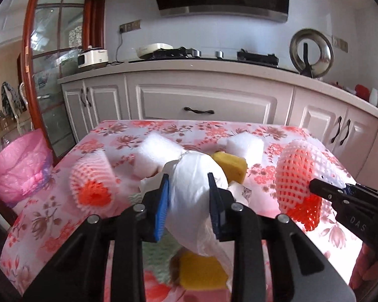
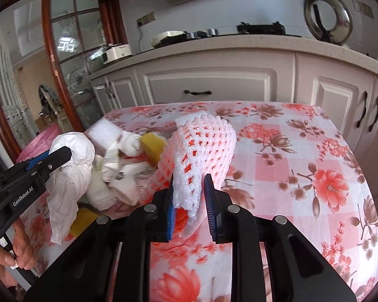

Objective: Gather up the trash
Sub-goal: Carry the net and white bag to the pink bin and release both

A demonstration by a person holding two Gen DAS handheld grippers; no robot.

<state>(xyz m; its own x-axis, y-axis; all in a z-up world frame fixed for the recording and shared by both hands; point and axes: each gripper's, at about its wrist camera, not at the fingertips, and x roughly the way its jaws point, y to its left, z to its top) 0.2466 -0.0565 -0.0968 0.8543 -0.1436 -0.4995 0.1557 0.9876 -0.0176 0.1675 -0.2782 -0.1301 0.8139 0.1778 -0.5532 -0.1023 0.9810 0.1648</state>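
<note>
Left gripper (image 1: 189, 196): clamped on crumpled white plastic bag (image 1: 196, 188), lifted over table's near edge.
Right gripper (image 2: 190, 201): pressed shut on white-and-orange foam fruit net (image 2: 201, 151), raised off floral tablecloth (image 2: 302, 163).
Remaining trash: second foam net (image 1: 93, 183) near left edge; white foam blocks (image 1: 153, 151), yellow sponge (image 1: 233, 167) mid-table.
Pink-lined bin (image 1: 20, 166): beside left edge.

Both wrist views over floral table (image 1: 118, 138)

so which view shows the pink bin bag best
The left wrist view: the pink bin bag sits open beside the table's left edge. The right wrist view shows only a pink sliver behind the left tongs.
</note>
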